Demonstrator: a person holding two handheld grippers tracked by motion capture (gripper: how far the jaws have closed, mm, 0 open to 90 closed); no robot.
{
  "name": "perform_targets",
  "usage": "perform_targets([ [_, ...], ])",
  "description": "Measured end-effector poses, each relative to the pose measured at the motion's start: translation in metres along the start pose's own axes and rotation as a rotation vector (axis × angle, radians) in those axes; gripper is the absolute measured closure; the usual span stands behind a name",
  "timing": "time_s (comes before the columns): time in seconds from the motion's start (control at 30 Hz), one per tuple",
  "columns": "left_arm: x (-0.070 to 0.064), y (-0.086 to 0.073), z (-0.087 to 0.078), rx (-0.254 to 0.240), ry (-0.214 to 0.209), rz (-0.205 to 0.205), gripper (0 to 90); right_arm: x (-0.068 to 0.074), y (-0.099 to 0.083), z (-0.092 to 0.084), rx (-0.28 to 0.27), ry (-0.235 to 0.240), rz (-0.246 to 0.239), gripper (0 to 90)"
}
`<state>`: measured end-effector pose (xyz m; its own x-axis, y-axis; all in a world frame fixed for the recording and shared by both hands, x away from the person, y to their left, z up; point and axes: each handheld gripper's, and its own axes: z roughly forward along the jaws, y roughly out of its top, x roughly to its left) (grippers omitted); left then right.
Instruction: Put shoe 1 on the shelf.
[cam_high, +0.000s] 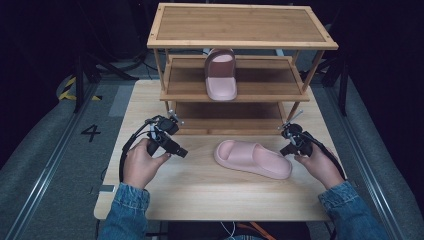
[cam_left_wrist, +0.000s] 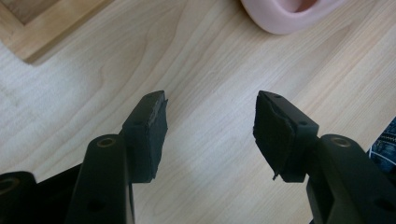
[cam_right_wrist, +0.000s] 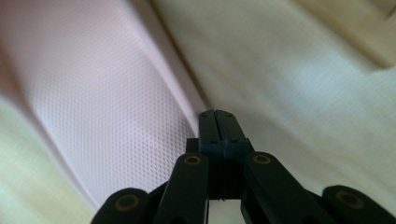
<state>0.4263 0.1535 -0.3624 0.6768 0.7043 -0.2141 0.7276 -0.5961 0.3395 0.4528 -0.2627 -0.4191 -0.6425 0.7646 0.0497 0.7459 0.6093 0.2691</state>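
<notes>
Left gripper (cam_left_wrist: 210, 123) is held spread wide at lower left; right gripper (cam_right_wrist: 217, 119) is clenched empty beside the pink slipper (cam_high: 252, 158), centre frame.

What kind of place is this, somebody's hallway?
More likely a recording studio or lab: a wooden shoe rack stands on a table, dark surroundings, a floor number, and handheld grippers beside pink slippers.

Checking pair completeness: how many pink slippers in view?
2. One slipper stands on the middle shelf of the wooden rack. The other slipper lies on the table in front of the rack, between the two grippers. The bottom shelf is partly hidden.
</notes>
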Motion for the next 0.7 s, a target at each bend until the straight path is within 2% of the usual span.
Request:
perform_targets([
  [0.2, -0.001, 0.01, 0.002, -0.001, -0.011, 0.009, 44.3, 0.013, -0.013, -0.003, 0.044, 0.02, -0.034, 89.6],
  [0.33, -0.001, 0.016, 0.006, 0.009, -0.022, 0.018, 44.3, 0.025, -0.021, -0.006, 0.077, 0.056, -0.065, 89.6],
  [0.6, -0.001, 0.023, 0.008, 0.01, -0.033, 0.029, 44.3, 0.05, -0.026, -0.011, 0.11, 0.11, -0.12, 89.5],
  [0.7, -0.001, 0.024, 0.008, 0.011, -0.033, 0.031, 44.3, 0.056, -0.027, -0.01, 0.131, 0.166, -0.129, 89.6],
])
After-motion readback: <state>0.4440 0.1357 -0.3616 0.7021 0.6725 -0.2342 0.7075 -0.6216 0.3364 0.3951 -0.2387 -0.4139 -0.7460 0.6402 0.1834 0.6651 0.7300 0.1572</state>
